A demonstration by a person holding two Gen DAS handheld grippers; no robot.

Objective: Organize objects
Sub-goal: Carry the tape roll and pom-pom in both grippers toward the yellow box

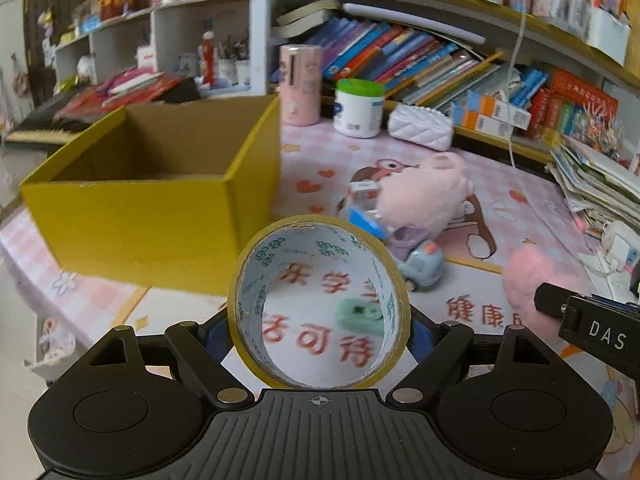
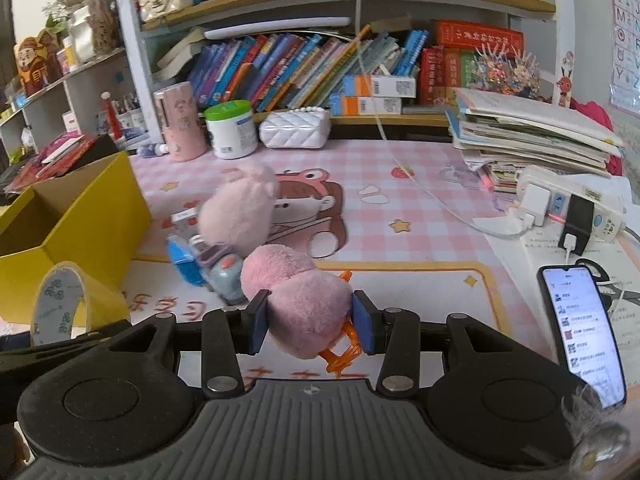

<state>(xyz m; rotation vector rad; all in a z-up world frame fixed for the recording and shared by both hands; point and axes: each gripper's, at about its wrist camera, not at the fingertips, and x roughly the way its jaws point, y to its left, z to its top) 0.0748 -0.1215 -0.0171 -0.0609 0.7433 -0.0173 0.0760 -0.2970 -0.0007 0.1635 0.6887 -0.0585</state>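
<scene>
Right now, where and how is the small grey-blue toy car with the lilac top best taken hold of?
Judging by its pose, grip the small grey-blue toy car across its rounded body, coming from above. A second pink plush toy and a blue-and-white toy crowd its far side, so only the top looks free.

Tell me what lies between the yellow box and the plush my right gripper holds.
A blue toy and a grey toy car, seen in the right wrist view.

Phone [image 2: 583,332] lit at desk edge; power strip [image 2: 572,204] beside book stack [image 2: 532,136].
</scene>
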